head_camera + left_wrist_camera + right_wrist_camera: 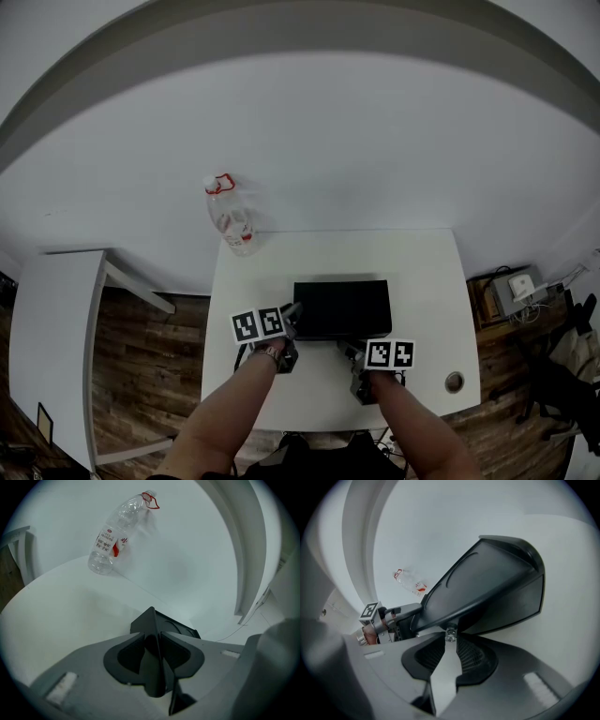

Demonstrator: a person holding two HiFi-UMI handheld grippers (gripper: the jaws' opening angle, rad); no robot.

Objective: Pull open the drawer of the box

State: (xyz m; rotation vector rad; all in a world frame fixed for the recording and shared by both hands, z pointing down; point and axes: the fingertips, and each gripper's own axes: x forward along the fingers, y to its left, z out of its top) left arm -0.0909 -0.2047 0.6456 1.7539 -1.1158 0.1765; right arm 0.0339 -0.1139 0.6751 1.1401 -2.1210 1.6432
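left gripper (pixel 156 641) is clamping a corner of the black plastic box (pixel 180 628), lower centre | right gripper (pixel 450 641) is pinching its small clear knob (pixel 450 633)

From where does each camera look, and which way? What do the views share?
Head view: on the person's head, facing steeply down at the table; left forearm, right forearm, left hand-held gripper, right hand-held gripper show.
Left gripper view: on the left hand-held gripper, along jaws clamping a corner of the black box; no body.
Right gripper view: on the right hand-held gripper, facing the drawer knob gripped in its jaws; left wrist shows.
All three share the bottle.
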